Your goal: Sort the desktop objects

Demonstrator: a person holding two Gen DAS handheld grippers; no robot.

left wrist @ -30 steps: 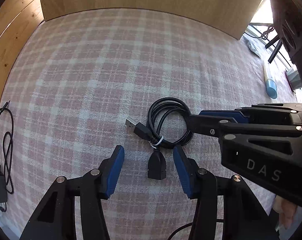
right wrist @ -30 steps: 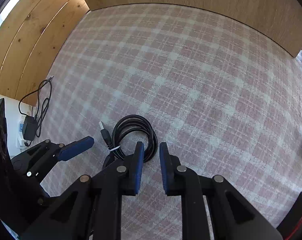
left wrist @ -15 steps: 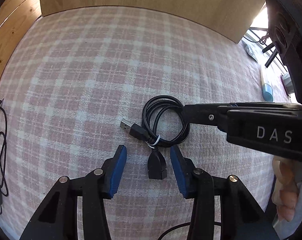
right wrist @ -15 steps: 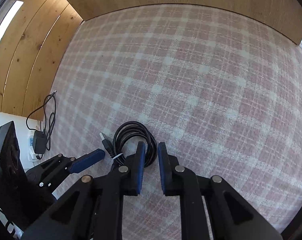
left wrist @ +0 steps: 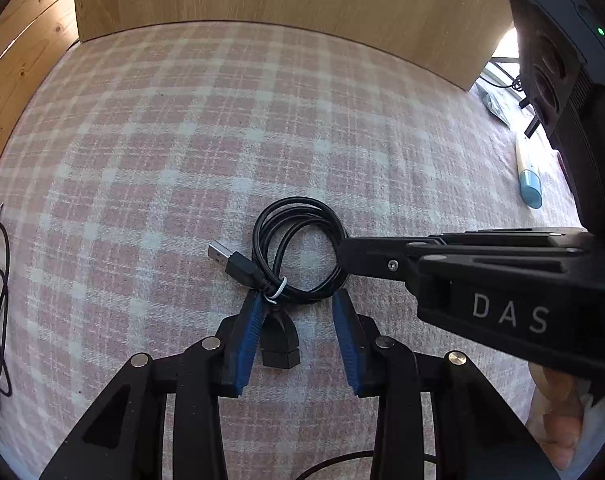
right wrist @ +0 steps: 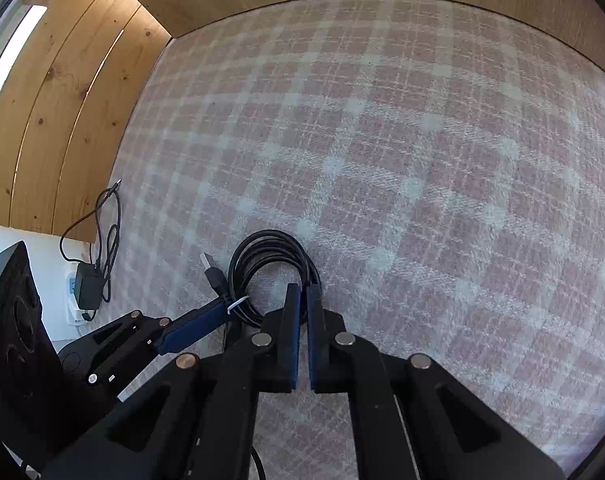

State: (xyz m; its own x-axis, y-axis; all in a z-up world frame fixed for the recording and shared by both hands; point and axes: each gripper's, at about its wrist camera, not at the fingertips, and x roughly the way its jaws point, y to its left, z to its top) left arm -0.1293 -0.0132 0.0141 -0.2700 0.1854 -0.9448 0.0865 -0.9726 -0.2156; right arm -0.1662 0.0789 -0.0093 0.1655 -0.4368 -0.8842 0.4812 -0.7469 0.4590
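Coiled black USB cable (left wrist: 298, 252): lying on plaid-covered surface (left wrist: 222, 140). Right tool (right wrist: 302, 292): clenched on the coil's near strands. Left tool (left wrist: 298, 300): closing, socket end between pads, right pad clear of it.

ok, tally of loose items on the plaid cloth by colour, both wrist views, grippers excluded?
Black: 2, the coiled USB cable and the charger with its cord at the cloth's left edge.
Blue and cream: 1, the capped tube at far right.
Total: 3. The clutter past the far right corner is too small to count.
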